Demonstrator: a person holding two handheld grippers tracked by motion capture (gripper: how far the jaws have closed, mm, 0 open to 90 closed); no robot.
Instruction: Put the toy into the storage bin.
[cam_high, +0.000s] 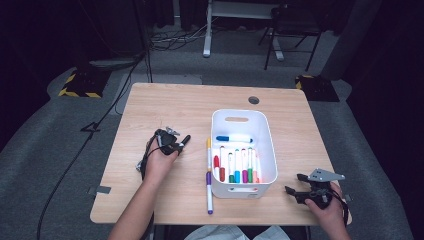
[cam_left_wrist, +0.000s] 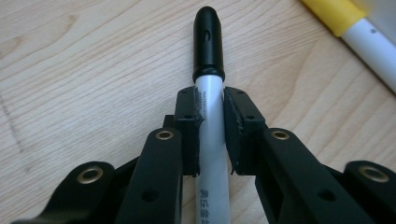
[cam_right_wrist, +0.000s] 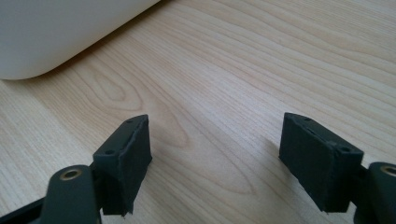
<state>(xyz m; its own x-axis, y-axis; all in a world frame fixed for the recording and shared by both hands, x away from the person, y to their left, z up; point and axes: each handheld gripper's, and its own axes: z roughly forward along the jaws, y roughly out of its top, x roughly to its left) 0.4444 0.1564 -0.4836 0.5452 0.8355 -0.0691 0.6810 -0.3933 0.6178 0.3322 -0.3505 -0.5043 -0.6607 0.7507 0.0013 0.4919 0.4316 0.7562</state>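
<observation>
This looks like a recording studio or lab rather than a home: a small wooden desk (cam_high: 165, 107) stands alone on grey carpet (cam_high: 45, 150), with dark black curtains (cam_high: 55, 30) closing off the space around it. Black cables (cam_high: 107, 112) run across the floor, and weighted stand bases marked with yellow-and-black hazard tape (cam_high: 80, 85) sit at the far corners of the desk. Behind it, the white leg of another desk (cam_high: 207, 30) and a black metal chair frame (cam_high: 292, 35) stand in the dim background, and the light falls mostly on the desk.
</observation>
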